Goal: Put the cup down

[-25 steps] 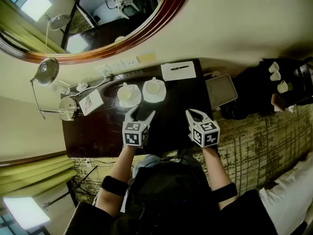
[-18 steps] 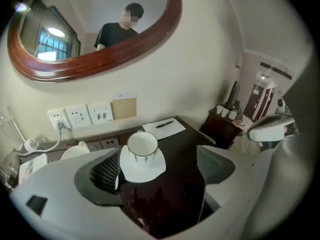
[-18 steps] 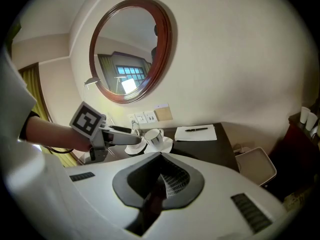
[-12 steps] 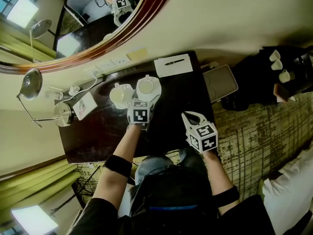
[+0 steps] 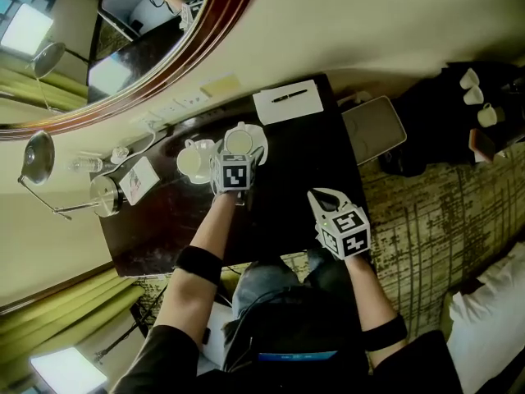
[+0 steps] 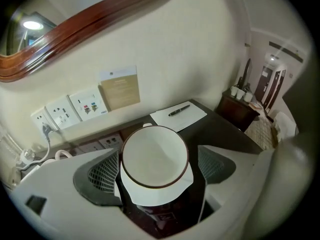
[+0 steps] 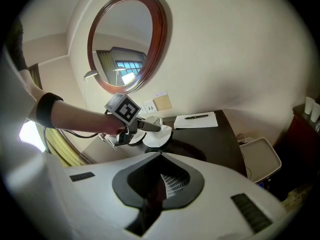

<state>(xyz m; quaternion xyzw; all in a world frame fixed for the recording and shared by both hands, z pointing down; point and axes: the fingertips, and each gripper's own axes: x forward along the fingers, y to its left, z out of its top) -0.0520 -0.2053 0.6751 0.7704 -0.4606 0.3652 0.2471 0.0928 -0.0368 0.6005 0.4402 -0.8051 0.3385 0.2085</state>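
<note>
Now: left claw (image 5: 236,151) has gone from the near edge of the counter (image 5: 305,158) out to the right-hand cup (image 6: 154,156), and its jaws have just been opening. They stand wide on either side of the cup. A gap shows at the right pad, so no grip. Cup is upright and empty on its saucer (image 6: 150,198). A second cup (image 5: 195,162) sits just to its left, a notepad (image 5: 287,102) farther off to the right. Right claw (image 5: 328,195): closed, nothing in it, over the near right of the counter. Reading: cup is bracketed but not yet taken. Closing on it looks like the next step before any setting down.
</note>
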